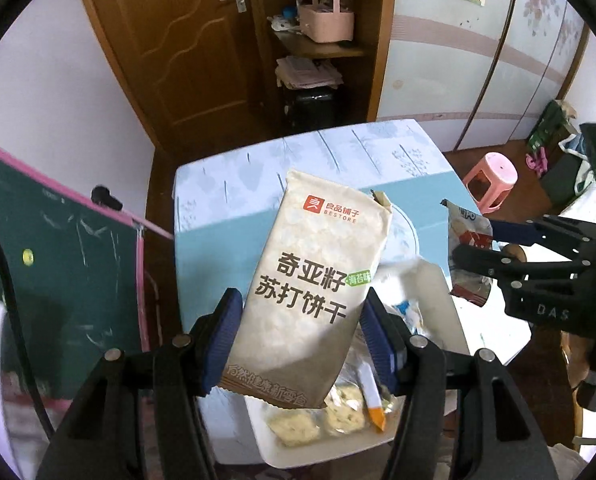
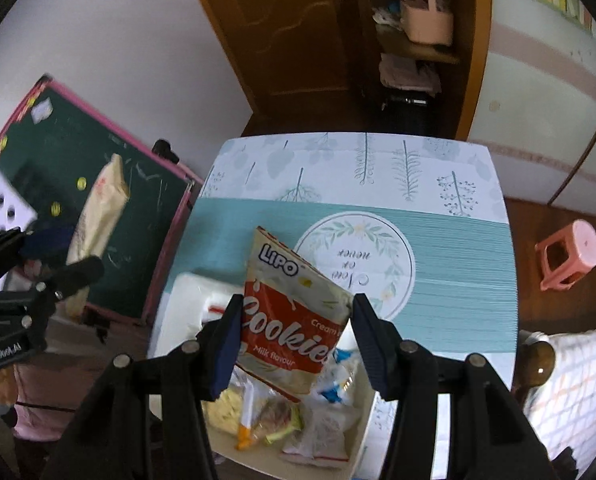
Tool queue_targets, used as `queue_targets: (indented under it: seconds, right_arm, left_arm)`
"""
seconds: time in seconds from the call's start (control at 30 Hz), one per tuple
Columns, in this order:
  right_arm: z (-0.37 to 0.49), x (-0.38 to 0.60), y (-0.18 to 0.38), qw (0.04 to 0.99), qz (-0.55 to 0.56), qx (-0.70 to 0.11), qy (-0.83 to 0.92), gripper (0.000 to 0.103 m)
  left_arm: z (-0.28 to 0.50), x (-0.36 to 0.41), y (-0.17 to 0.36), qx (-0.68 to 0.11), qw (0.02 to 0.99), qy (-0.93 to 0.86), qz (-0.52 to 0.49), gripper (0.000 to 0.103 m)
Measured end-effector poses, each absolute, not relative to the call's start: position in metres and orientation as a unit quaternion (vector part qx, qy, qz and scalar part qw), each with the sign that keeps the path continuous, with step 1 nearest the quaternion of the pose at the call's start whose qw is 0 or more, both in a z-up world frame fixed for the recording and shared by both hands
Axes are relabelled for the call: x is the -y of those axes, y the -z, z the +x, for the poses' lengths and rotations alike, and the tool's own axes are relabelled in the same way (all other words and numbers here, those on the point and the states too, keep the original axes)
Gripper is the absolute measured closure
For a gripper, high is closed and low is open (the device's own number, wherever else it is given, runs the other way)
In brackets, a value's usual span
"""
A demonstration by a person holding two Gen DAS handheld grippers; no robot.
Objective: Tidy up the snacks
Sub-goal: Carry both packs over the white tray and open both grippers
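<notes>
My left gripper (image 1: 301, 336) is shut on a beige soda cracker pack (image 1: 309, 280) and holds it upright above the white tray (image 1: 282, 452). My right gripper (image 2: 296, 340) is shut on a red and white Lipo cookies bag (image 2: 294, 320), lifted over the same tray (image 2: 226, 448). The tray holds several small wrapped snacks (image 2: 286, 420) and sits at the table's near edge. The right gripper with the cookies bag (image 1: 467, 248) also shows at the right of the left wrist view. The left gripper with the cracker pack (image 2: 98, 216) shows at the left of the right wrist view.
The table (image 2: 457, 248) has a teal and white leaf-print cloth. A green chalkboard (image 2: 110, 216) with a pink frame stands at its left. A pink stool (image 2: 569, 252) stands on the floor at the right. A wooden door and shelf (image 1: 317, 52) are behind.
</notes>
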State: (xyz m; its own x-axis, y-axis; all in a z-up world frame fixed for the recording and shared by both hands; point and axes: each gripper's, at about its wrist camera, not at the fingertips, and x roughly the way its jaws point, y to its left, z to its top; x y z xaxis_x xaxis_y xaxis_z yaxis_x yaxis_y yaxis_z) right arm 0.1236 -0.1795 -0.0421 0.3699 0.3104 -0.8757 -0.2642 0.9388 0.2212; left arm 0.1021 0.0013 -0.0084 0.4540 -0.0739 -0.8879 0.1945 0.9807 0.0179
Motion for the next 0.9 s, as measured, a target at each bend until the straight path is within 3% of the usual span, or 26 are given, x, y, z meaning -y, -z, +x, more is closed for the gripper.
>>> queue_targets:
  seconds: [0.33, 0.9]
  right_arm:
    - [0.060, 0.179, 0.059, 0.845, 0.000, -0.509, -0.161, 0.049]
    - [0.027, 0.177, 0.105, 0.819, 0.015, -0.555, -0.143, 0.049]
  left_arm:
    - [0.030, 0.016, 0.055, -0.522, 0.851, 0.060, -0.020, 0.045]
    - [0.020, 0.020, 0.104, -0.543, 0.839, 0.028, 0.000, 0.045]
